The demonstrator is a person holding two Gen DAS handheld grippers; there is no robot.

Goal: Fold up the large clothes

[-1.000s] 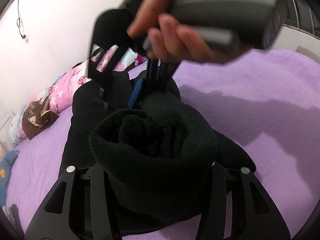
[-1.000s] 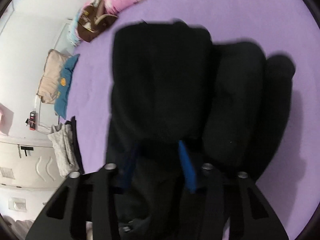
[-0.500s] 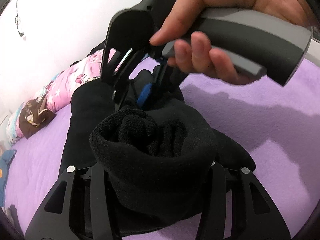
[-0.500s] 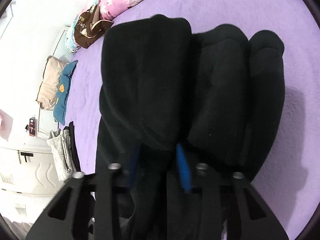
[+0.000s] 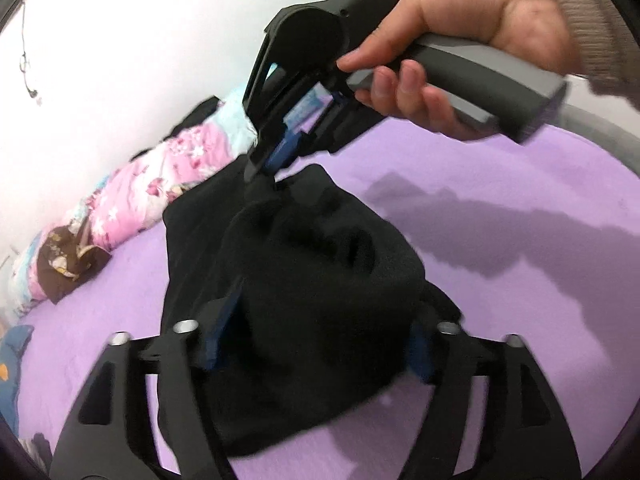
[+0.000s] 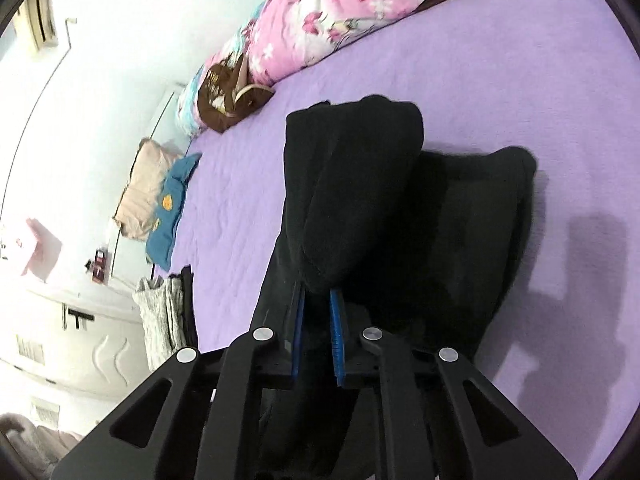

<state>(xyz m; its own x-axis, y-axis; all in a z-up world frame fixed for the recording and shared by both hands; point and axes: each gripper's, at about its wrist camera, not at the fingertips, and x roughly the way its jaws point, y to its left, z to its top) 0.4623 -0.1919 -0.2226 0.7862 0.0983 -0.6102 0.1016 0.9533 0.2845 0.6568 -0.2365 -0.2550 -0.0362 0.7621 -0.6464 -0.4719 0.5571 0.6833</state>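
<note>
Left wrist view: black fleece garment [image 5: 320, 280] lies bunched in a thick roll on the purple bedspread [image 5: 500, 184], near the middle of the bed, its near end rising between the left gripper's arms. Pile looks deep and matte. Judged: soft, limp, light for its bulk, not slippery, not fragile; the layers will sag and slide apart unless pinched together. Best hold is on a folded edge or corner through all layers, not on the fat middle of the roll.

Left gripper [image 5: 316, 344]: jaws wide and opening. Roll sits between the blue pads, which look clear of the cloth or at most brushing it; no pinch visible.

Right gripper [image 5: 266, 174]: reaches in from the far side, held by a hand [image 5: 448, 64] on the grey handle. Right wrist view shows its blue pads [image 6: 335, 332] drawn nearly together on a thin ridge of the black fabric, jaws closing. Cloth rises from the pads to the far fold, so the garment's far left edge is lifted by this grip, judged.

Outward: pink floral quilt [image 6: 340, 20] along the far edge of the bed, brown bag [image 6: 228, 96] beside it, folded beige and blue items [image 6: 160, 196] at the left.
</note>
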